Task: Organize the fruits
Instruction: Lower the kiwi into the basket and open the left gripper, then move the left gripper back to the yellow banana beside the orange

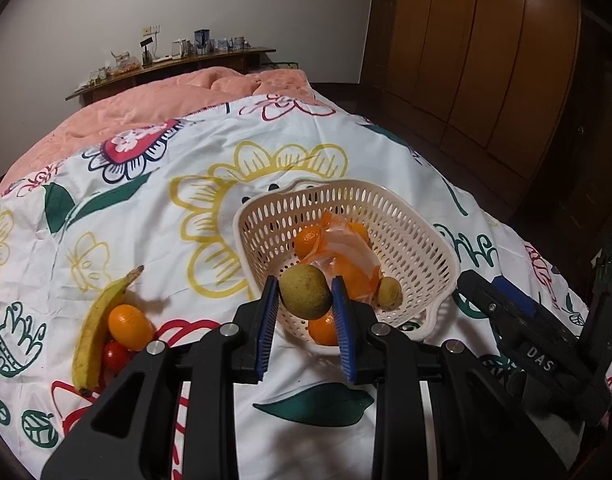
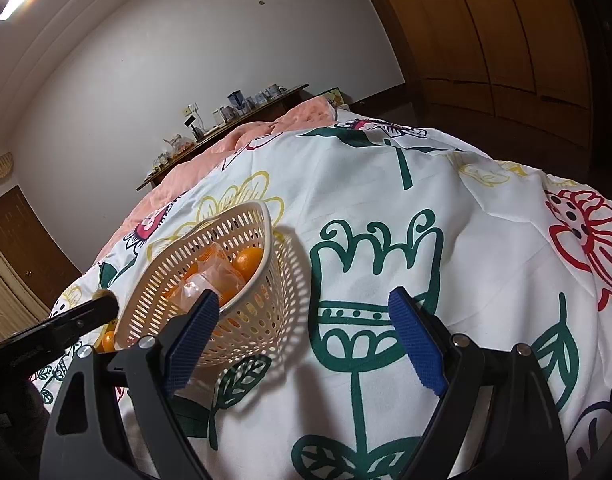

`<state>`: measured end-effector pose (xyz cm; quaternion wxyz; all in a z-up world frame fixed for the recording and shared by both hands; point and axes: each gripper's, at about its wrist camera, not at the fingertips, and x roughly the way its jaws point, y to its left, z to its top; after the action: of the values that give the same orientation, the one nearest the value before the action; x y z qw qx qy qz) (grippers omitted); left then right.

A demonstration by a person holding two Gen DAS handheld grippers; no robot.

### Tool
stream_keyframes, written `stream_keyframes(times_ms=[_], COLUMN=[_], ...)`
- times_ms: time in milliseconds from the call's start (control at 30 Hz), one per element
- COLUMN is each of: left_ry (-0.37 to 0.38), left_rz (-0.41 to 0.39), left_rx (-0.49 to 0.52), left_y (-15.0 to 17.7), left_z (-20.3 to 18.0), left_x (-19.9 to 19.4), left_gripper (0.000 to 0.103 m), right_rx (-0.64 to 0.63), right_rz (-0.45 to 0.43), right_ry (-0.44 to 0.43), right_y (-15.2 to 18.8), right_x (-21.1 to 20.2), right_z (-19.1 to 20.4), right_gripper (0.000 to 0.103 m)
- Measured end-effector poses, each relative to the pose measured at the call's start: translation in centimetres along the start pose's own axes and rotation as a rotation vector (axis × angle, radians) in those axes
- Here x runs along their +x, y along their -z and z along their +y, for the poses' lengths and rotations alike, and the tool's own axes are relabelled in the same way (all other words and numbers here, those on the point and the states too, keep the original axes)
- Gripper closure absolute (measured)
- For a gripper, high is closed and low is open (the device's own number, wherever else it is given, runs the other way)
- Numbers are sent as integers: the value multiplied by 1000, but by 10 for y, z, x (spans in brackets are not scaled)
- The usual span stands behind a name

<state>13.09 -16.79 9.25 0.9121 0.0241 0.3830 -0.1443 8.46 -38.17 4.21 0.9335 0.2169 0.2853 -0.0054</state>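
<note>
Jaws, left gripper (image 1: 306, 300): clenched on greenish fruit (image 1: 305, 291) at frame centre, above basket (image 1: 405, 216) rim. Right gripper (image 2: 306, 336): released, empty. I'd advance over the oranges (image 1: 307, 240), probably bagged, then release low.

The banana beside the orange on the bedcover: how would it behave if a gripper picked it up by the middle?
The banana looks firm and curved, so it would probably stay stiff, not droop. Its long shape might swing in the fingers. A hard squeeze could bruise its yellow skin.
</note>
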Motion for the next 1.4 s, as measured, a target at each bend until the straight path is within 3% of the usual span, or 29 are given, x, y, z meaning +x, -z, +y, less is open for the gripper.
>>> stream_keyframes(times_ms=[67, 133, 367, 700, 1133, 1400], left_ry=[-5, -10, -33, -60, -86, -116], left_rz=[4, 4, 14, 13, 5, -10], left_rx=[-6, -19, -64, -91, -140, -208], left_y=[1, 3, 9, 20, 25, 36], left_z=[2, 5, 19, 31, 49, 79], left_x=[2, 2, 4, 1, -11, -29], left_gripper=[64, 47, 39, 10, 6, 6], right_rx=[1, 1, 1, 1, 2, -4], right_rz=[1, 2, 2, 2, 11, 15], right_ry=[0, 0, 0, 1, -6, -15], right_y=[0, 1, 1, 1, 2, 2], right_x=[0, 2, 2, 2, 5, 4], right_z=[0, 0, 0, 1, -1, 1], right_gripper=[17, 17, 17, 17, 14, 14])
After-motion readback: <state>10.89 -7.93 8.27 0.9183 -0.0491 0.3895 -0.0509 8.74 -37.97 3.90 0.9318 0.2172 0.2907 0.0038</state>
